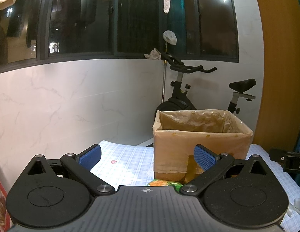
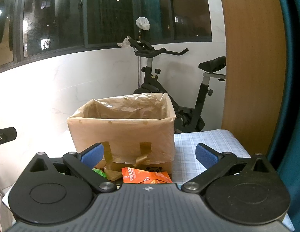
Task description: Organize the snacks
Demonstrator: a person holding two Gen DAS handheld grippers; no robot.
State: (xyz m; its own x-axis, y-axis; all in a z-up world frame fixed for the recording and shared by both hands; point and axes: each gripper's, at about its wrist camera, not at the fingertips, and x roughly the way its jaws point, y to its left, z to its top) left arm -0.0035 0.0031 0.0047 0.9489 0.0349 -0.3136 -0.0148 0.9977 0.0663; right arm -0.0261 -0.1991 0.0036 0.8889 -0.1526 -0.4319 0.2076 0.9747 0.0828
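Both claws hang spread and empty: left gripper (image 1: 148,157), right gripper (image 2: 149,155). An orange snack packet (image 2: 147,176) lies just below the right claw, before the lined cardboard box (image 2: 123,133). Better to dip low and pinch the packet's edge squarely

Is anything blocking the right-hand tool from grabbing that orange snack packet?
Nothing visible. The right gripper has its jaws open, and the orange snack packet lies just below them, in front of the lined cardboard box.
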